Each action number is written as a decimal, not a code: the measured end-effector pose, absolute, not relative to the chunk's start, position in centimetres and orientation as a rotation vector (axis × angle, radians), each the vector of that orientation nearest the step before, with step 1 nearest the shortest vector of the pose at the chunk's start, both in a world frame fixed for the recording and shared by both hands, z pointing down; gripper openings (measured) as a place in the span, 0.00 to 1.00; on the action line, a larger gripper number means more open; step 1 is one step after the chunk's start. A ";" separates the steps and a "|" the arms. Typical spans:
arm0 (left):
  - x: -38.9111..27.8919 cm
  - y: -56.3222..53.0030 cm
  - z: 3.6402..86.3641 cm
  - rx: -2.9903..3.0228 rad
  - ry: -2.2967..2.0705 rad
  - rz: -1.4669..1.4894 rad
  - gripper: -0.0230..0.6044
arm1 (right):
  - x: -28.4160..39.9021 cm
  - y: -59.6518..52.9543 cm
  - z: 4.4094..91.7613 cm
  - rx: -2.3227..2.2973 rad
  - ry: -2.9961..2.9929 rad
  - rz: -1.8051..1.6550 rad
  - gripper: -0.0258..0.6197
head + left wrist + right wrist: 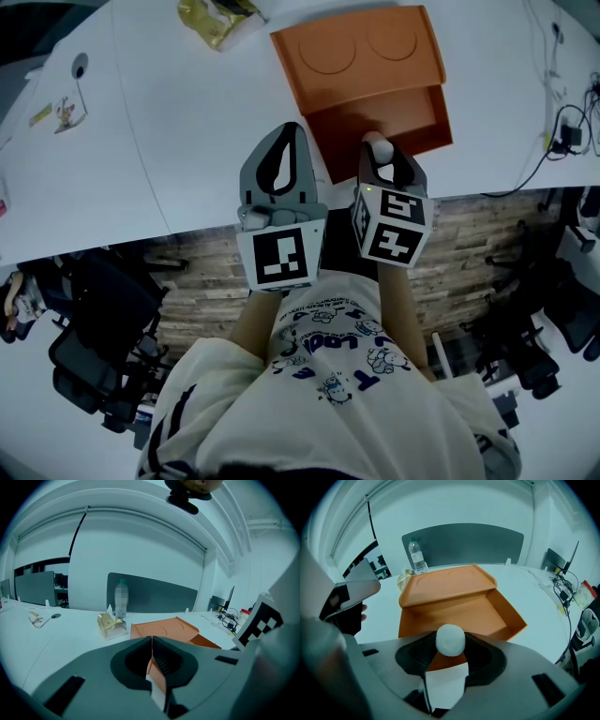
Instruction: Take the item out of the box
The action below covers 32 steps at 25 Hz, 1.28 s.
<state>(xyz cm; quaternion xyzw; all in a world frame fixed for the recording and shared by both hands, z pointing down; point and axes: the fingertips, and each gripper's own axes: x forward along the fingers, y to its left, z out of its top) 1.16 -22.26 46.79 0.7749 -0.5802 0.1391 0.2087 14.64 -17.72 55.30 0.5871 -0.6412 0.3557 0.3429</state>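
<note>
White ball in the right gripper, over the open orange box!
Its jaws pinch the ball at their very tips, with the box floor just beyond them. The left gripper hangs alongside, jaws pressed together and holding nothing.

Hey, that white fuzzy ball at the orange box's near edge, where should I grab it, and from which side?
Pinch the white ball across its widest middle, coming steeply down from the near side of the orange box. It's round, so any diameter serves, and the open lid blocks the far side. The right claw is shut on it this way.
</note>
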 end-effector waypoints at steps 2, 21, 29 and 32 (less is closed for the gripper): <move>1.2 -22.3 46.2 2.169 -1.617 0.377 0.07 | 14.7 -17.8 54.8 1.544 -1.673 0.920 0.33; 2.0 -22.2 40.6 2.299 -1.634 0.284 0.07 | 14.8 -18.5 47.6 1.692 -1.775 0.813 0.33; 1.6 -22.0 38.0 2.329 -1.677 0.235 0.07 | 14.5 -19.1 44.5 1.730 -1.829 0.745 0.33; 1.4 -21.9 37.3 2.337 -1.682 0.223 0.07 | 14.4 -19.3 43.4 1.747 -1.848 0.721 0.33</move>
